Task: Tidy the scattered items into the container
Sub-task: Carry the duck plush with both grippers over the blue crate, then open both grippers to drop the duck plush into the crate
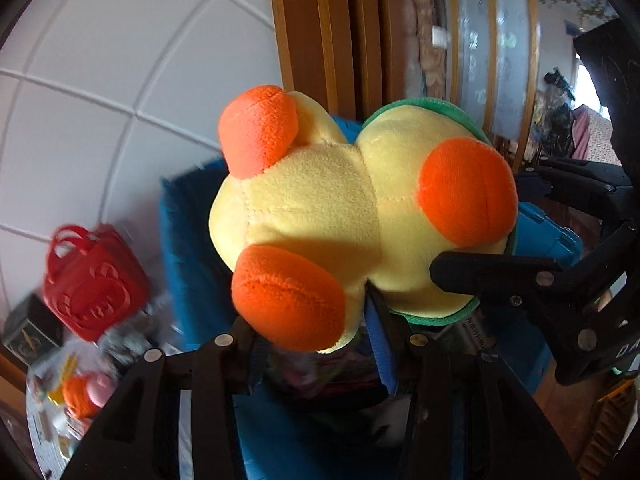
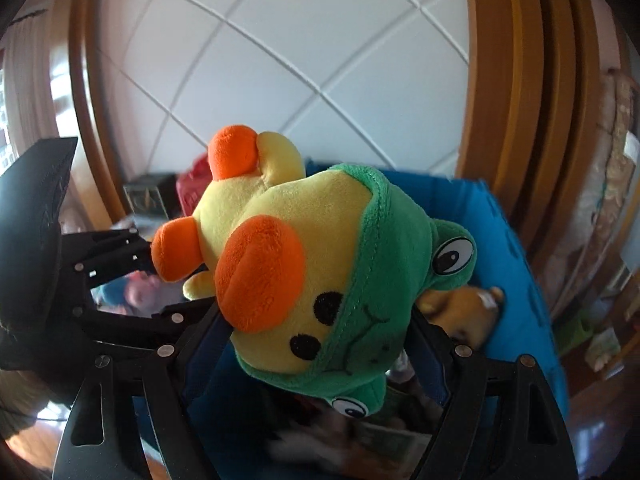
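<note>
A yellow plush duck point(image 1: 320, 208) with orange feet, an orange beak and a green frog hood point(image 2: 392, 264) is held in the air by both grippers above a blue fabric container point(image 2: 516, 264). My left gripper point(image 1: 320, 340) is shut on the duck's lower body. My right gripper point(image 2: 320, 332) is shut on the duck's head; it also shows in the left wrist view point(image 1: 496, 276), gripping from the right. The container point(image 1: 188, 240) holds a brown plush toy point(image 2: 468, 304) and other blurred items.
A red handbag point(image 1: 92, 280) and a dark box point(image 1: 32, 328) stand by the white panelled wall. A round table point(image 1: 52, 408) at lower left carries small toys. A wooden door frame point(image 2: 520, 80) rises behind the container.
</note>
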